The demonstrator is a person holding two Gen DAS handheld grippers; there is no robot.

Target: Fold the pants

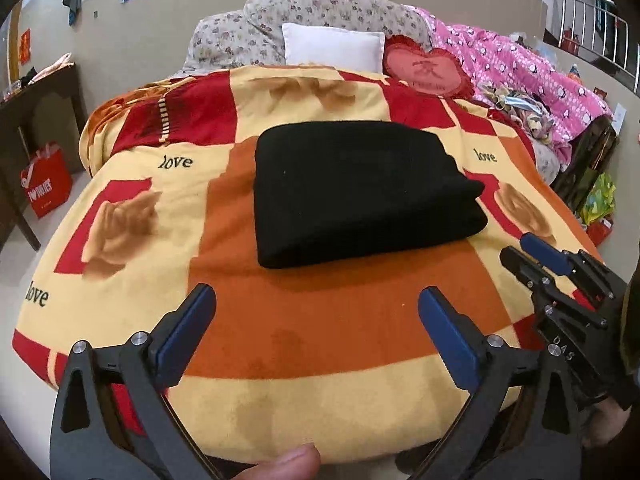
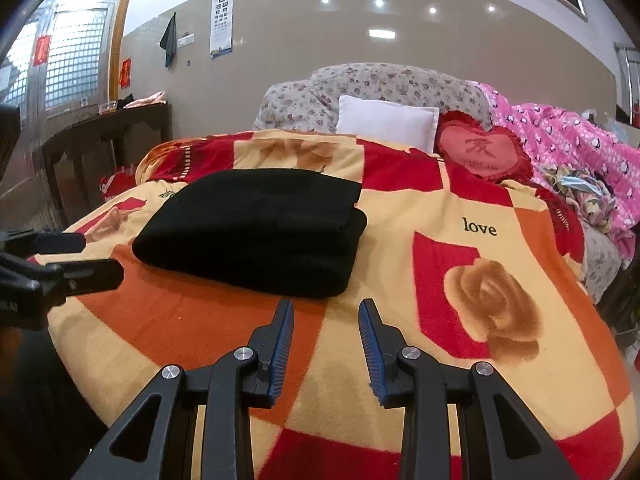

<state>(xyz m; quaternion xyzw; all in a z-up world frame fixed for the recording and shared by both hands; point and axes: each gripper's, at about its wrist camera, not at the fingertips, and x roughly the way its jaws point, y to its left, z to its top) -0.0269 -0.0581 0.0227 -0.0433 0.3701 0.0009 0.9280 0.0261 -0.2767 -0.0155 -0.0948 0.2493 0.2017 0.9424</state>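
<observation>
The black pants (image 1: 360,188) lie folded into a thick rectangular bundle on the red, orange and yellow blanket (image 1: 320,332). My left gripper (image 1: 316,300) hovers over the blanket in front of the bundle's near edge, open wide with nothing between its blue pads. My right gripper (image 1: 518,246) shows at the right, just off the bundle's near right corner. In the right wrist view the pants (image 2: 256,232) sit ahead and to the left. There my right gripper (image 2: 326,304) stands partly open and empty near the bundle's front right corner. My left gripper (image 2: 102,258) enters from the left.
A white pillow (image 1: 334,46), a red heart cushion (image 1: 424,68) and a floral quilt (image 1: 320,8) lie at the head of the bed. A pink quilt (image 1: 532,76) and loose clothes pile up at the right. A dark table (image 2: 108,128) and a red bag (image 1: 44,184) stand left of the bed.
</observation>
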